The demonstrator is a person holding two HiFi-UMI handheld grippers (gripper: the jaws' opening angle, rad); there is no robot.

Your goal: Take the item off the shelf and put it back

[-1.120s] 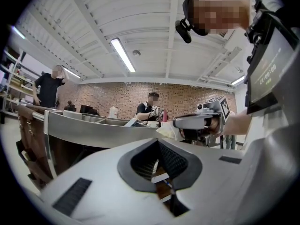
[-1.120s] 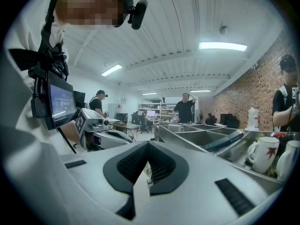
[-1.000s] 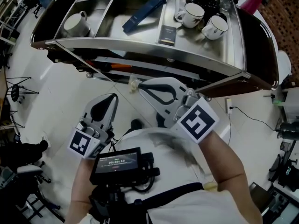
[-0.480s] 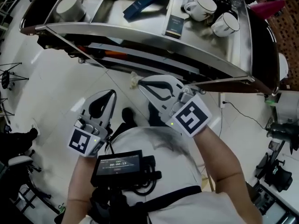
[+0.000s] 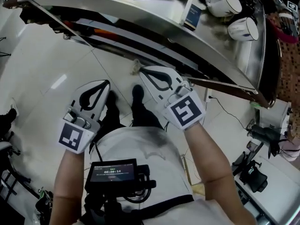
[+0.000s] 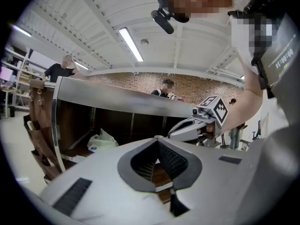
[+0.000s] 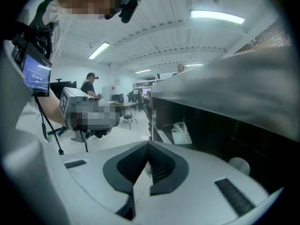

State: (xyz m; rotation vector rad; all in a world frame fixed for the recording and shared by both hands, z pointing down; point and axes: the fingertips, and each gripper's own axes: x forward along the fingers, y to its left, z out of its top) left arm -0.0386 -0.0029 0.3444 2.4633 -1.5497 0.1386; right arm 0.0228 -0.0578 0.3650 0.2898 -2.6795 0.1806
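Pale scrap [image 5: 136, 69], which I take to be your item, shows right at the tips of your right gripper [image 5: 143, 73]. Those jaws are pressed together, and in the right gripper view a thin pale strip runs down between the pads, so it looks pinched there. It is too small for me to say what it is.

Your left gripper [image 5: 107, 82] has its jaws pressed together too, with nothing between them. It hangs beside the right one, a little further back.

Both pairs of jaws are held low over the floor [image 5: 56, 69], close to your body. The steel shelf [image 5: 140, 20] lies ahead of and above them. From the right jaws its front edge runs ahead and off to the right, with a white bag [image 7: 181, 134] on a lower level beyond the tips. On the top level, well beyond the jaws, stand two cups [image 5: 243, 29] and a small dark box [image 5: 192, 16].

So, as I judge it, the item is off the shelf and you are at the put-back step, not yet begun.

Your next move calls for:
- Raise the right jaws up and forward, clearing the shelf's front edge.
- Pick a bare patch of the top level, away from the cups.
- Bring the tips down to the steel before you spread the jaws, since so light a thing could drift or cling to a pad.
- Keep the left jaws back and out of the way.
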